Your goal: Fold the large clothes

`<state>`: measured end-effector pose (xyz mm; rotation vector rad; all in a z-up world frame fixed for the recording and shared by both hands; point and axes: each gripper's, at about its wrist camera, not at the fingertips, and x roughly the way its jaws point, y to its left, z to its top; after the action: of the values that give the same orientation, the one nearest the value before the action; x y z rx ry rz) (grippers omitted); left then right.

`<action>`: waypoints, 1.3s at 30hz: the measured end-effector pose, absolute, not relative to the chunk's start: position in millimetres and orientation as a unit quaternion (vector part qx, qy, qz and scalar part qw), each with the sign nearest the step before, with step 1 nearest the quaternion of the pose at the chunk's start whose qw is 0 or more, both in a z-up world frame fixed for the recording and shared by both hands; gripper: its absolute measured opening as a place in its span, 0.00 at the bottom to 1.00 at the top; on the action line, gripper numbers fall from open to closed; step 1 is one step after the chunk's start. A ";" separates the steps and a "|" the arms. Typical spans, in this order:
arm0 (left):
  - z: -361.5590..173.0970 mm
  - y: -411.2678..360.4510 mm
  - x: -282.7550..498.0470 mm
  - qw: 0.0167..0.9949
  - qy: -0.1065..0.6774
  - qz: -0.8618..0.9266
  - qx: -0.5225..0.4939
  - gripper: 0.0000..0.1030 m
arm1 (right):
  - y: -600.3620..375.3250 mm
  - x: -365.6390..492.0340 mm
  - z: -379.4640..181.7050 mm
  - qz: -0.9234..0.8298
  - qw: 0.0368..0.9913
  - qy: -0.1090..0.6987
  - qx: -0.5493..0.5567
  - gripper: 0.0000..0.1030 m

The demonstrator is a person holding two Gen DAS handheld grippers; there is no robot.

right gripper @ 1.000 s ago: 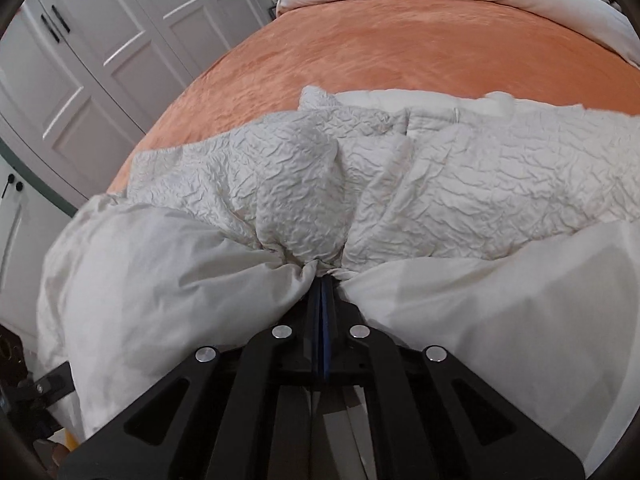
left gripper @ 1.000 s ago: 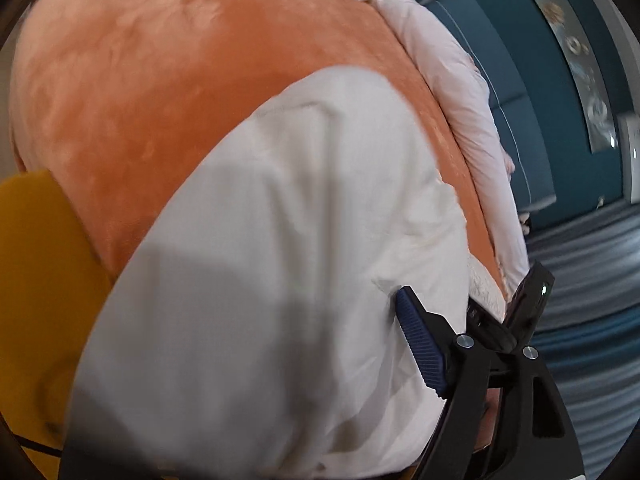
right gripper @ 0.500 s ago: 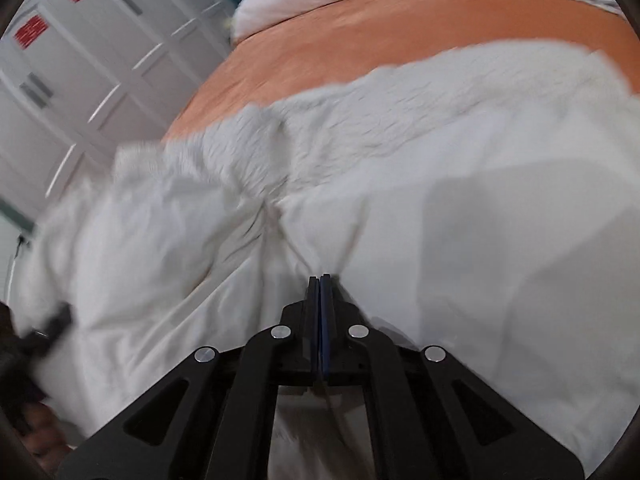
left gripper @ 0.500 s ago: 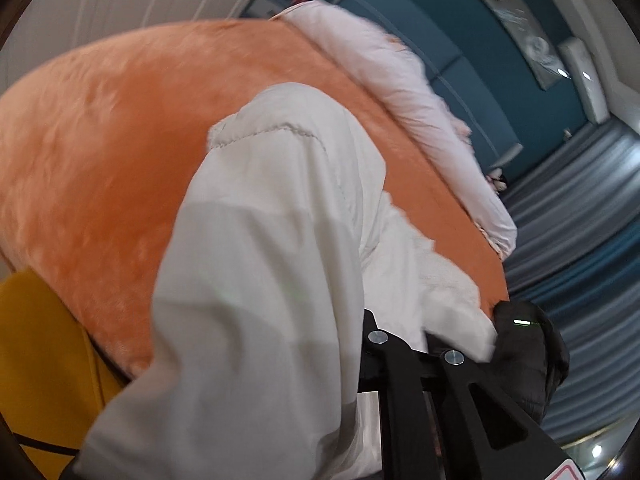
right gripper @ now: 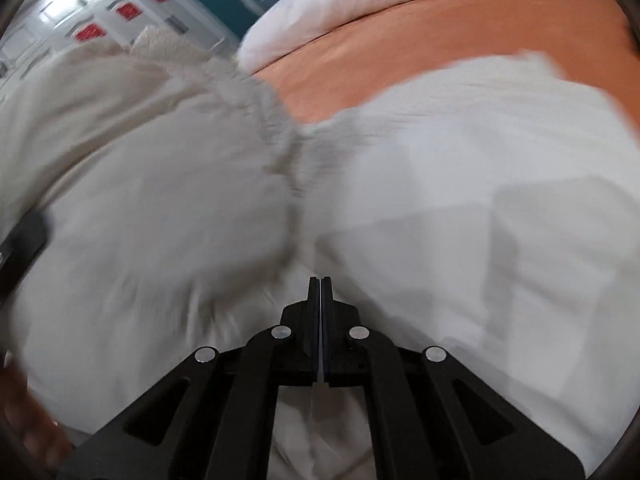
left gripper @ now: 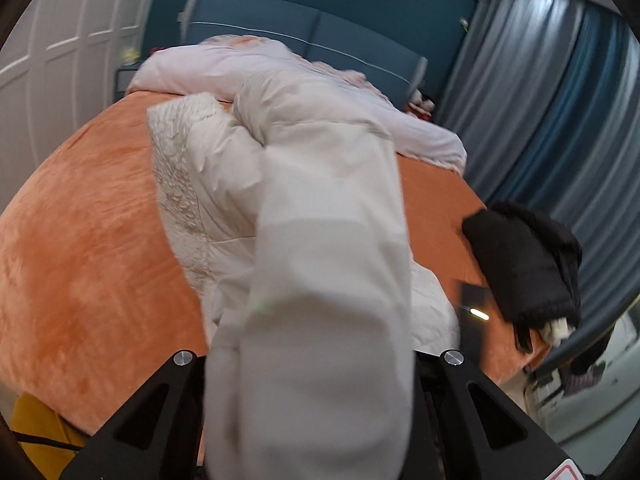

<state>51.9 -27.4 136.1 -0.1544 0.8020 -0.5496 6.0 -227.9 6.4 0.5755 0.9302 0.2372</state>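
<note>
Over orange bed [left gripper: 92, 232], white coat [left gripper: 320, 240] lifted higher, both grippers [right gripper: 320, 280] clamping it.

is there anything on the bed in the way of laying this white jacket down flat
Nothing visible blocks it. The white jacket hangs over open orange bedspread. The black garment sits apart at the bed's right edge, and the white duvet is bunched by the headboard. The right gripper is shut on the jacket.

No readable text; red labels [right gripper: 128, 10] on the cupboard doors [right gripper: 80, 20] are too blurred
</note>
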 end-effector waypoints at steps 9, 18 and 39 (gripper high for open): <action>94.3 -138.5 39.2 0.835 0.435 -0.337 0.002 0.11 | -264.6 -49.0 -16.2 0.075 0.833 0.437 0.331 0.00; 34.9 -206.4 31.6 0.814 0.459 -0.353 0.055 0.11 | -357.2 -146.8 40.9 -0.057 0.876 0.369 0.305 0.03; 109.0 -61.0 -16.8 0.851 0.417 -0.305 -0.089 0.82 | -278.8 -90.1 154.8 0.053 0.943 0.254 0.209 0.83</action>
<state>-16.8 -61.0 109.0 -0.1867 0.8785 -0.6430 -90.1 -278.8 154.8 0.4254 0.5175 0.1083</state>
